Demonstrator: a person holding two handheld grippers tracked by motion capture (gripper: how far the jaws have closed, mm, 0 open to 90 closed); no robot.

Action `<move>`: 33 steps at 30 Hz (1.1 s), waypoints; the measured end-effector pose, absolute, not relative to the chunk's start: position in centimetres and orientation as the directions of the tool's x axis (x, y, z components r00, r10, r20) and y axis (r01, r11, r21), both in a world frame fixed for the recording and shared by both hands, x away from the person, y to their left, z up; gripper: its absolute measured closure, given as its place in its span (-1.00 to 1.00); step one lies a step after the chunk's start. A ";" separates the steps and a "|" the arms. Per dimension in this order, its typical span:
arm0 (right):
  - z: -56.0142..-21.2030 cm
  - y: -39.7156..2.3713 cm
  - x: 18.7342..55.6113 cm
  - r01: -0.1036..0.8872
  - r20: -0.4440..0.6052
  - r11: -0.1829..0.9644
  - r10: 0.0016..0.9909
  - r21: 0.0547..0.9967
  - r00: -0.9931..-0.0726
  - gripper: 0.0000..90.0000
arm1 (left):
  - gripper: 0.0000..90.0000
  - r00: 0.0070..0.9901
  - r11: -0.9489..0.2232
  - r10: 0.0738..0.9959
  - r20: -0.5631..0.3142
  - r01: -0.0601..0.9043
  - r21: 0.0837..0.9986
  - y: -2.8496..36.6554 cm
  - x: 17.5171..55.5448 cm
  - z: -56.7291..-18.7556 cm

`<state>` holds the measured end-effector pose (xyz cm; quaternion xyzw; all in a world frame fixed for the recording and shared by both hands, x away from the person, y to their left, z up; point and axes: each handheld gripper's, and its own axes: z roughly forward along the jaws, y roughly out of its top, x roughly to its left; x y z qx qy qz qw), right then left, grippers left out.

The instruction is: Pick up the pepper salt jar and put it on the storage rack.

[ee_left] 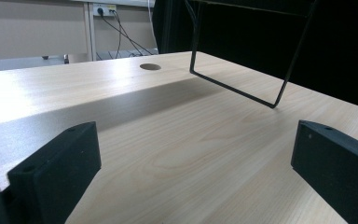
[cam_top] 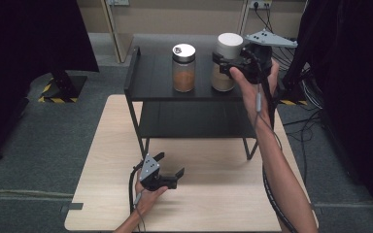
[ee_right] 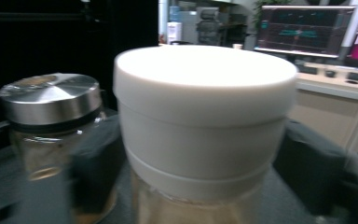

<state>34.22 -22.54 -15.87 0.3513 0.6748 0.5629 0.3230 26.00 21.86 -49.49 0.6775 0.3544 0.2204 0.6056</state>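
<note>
We found the right gripper raised to the top shelf of the black metal rack, which stood on the far part of the light wooden table. The gripper was positioned at the white-lidded jar, an upright glass jar holding a pale powder, located at the right end of that shelf. In the right gripper view, the jar stood between the two black jaws. The jaws sat apart on either side of its neck, just below the lid. A gap showed at each side, so we judged that the pads were not pressing on the jar; blur in that view prevented a firmer reading.

We noted a second jar with a metal lid, holding a brown powder, on the same shelf to the left of the first. The two jars stood near each other without touching.

We found the left gripper low over the near part of the table, well apart from the rack. Its jaws stood wide apart, and the left gripper view showed bare tabletop between them.
</note>
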 end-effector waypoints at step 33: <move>-22.0 -27.0 29.2 0.058 0.025 0.016 0.769 0.998 -0.639 -0.99 | -0.99 0.652 -0.015 0.746 -0.133 0.217 0.976 21.8 26.0 -49.6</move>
